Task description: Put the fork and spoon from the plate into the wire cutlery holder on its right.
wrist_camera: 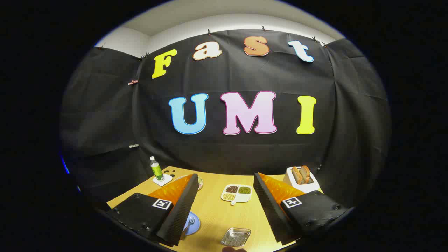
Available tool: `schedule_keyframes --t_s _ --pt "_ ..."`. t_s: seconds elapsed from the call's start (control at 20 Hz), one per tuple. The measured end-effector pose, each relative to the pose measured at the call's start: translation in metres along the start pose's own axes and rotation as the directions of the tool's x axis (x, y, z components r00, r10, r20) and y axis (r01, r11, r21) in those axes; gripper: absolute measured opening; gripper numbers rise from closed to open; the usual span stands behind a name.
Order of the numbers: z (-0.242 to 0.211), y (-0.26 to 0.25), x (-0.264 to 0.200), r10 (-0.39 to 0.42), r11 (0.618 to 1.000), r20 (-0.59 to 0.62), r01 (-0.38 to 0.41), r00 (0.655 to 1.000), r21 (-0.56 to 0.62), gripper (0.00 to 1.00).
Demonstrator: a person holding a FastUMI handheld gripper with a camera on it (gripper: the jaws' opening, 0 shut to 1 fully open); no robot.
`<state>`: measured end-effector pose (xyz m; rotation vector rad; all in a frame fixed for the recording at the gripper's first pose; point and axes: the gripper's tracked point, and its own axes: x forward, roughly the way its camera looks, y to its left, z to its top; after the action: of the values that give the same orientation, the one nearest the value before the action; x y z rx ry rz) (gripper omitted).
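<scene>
A blue plate (193, 224) lies on the wooden table, partly hidden behind my left finger, with a fork (189, 222) showing on it. The spoon is hidden. To the plate's right sits the square wire cutlery holder (236, 237), between my two fingers and close in. My gripper (225, 178) is open and held well above the table with nothing between its fingers.
Beyond the fingers a white divided dish of beans (237, 193) sits mid-table. A green bottle (156, 169) stands on a white coaster at the far left. A white toaster with bread (301, 178) stands at the far right. Another plate (199, 182) peeks past the left finger.
</scene>
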<state>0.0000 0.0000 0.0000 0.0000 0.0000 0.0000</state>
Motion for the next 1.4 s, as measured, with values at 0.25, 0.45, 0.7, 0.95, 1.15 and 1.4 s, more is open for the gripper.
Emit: schedule_keyframes --t_s 0.25,0.45,0.7,0.95,1.15,1.4 --pt "-0.007 0.015 0.006 0.007 1.000 -0.039 -0.006 0.999 0.018 0.98" --pt "-0.011 0.022 0.013 -0.018 1.000 -0.068 0.019 0.997 0.013 0.98" --pt "-0.011 0.034 0.021 -0.038 0.999 -0.096 0.039 0.995 0.010 0.98" --pt "-0.021 0.049 0.028 -0.049 0.999 -0.116 0.050 0.992 0.002 0.98" --pt "-0.044 0.062 0.028 -0.050 0.998 -0.165 0.043 0.985 -0.045 0.98" --pt "-0.091 0.087 0.034 -0.005 1.000 -0.287 -0.002 0.958 -0.025 0.99"
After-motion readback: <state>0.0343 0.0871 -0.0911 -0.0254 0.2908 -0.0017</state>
